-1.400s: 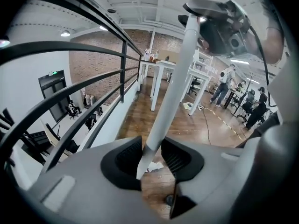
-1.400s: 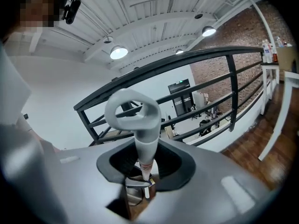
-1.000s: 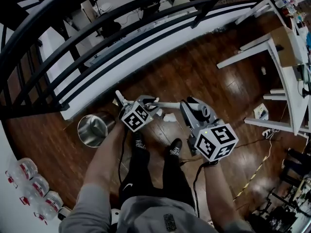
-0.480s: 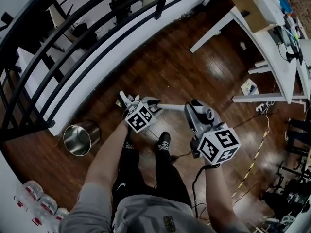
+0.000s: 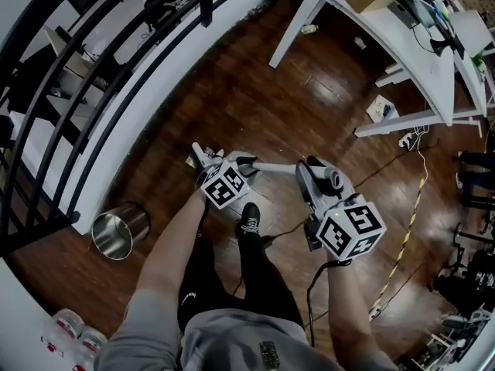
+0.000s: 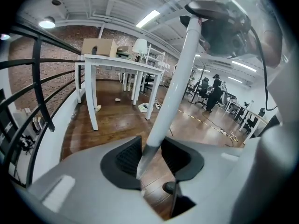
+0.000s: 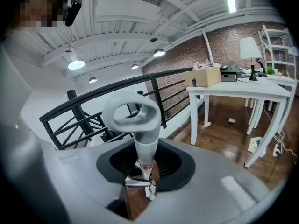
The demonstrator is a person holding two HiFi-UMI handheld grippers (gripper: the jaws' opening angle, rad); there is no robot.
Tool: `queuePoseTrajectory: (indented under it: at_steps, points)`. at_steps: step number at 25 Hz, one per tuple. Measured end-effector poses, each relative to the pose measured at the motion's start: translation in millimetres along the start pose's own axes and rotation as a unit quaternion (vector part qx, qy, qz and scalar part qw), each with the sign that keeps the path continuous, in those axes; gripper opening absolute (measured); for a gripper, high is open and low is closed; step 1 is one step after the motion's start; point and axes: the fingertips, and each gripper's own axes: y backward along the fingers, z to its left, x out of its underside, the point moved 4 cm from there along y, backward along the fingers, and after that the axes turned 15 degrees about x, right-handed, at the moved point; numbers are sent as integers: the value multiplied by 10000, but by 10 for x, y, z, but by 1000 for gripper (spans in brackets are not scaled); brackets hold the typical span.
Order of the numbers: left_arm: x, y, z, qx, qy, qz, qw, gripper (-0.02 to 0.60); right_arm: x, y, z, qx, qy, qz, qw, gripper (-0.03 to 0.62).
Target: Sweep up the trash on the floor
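the trash i can see, a small bottle (image 5: 309, 29) and a pale cup-like scrap (image 5: 360, 43), lies on the wood floor (image 5: 255, 91) by the legs of the white bench (image 5: 429, 52). it is ahead of me and well apart from both sets of jaws. a steel bin (image 5: 116, 234) sits on the floor off to my left, near the black railing (image 5: 93, 76).

my forearms reach forward side by side above my shoe (image 5: 249, 222). a white pole (image 5: 274, 167) runs across between the two grippers, and they are turned in toward each other along it.

my left gripper (image 6: 150, 157) has its jaws pinching the thin lower part of that pole, with a dark pad on either side. from there the pole rises past the camera toward the other gripper. my right gripper (image 7: 144, 164) has its jaws closed partway on the pole's tapered neck, and the looped end (image 7: 131, 113) stands out beyond them toward the railing.
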Motion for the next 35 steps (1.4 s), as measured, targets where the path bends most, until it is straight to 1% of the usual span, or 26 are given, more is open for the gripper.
queuePoseTrajectory:
  at_steps: [3,6,8,11,13,16,19,21,25,30,35]
  points:
    - [-113,-47,-37,8,-76,104,9999,133,-3,27,-140,-64,-147,-18,9999,97]
    - [-168,-23,-45,-73,-68,278,9996,130,-95,41,-205,-245,-252,-79,9994,97]
    - [-273,51,-56,-97,-134,387,9991,126,-232,53,-205,-427,-260,-179,9986,97]
    - [-540,183,-140,-192,-298,457,9983,117,-511,151,-198,-794,-197,-379,9959,97]
    - [-776,284,-226,-395,-225,511,9977,115,-754,274,-236,-1057,-105,-548,9928,97]
    - [-1209,451,-279,-813,-117,528,9952,114,-1163,458,-342,-1387,-24,-910,9861,97]
    - [-1587,487,-339,-1039,-160,455,9934,114,-1457,636,-509,-1517,-8,-1168,9815,98]
    - [-1813,422,-384,-1062,-246,404,9932,114,-1583,737,-670,-1479,-10,-1250,9811,98]
    - [-2166,87,-369,-868,-426,355,9947,114,-1713,841,-1071,-1235,34,-1319,9835,98]
    - [-2543,-576,-243,-459,-602,275,9967,114,-1768,816,-1704,-802,7,-1399,9869,98]
    - [-2916,-1333,30,35,-664,295,9974,112,-1858,576,-2440,-491,-81,-1308,9902,98]
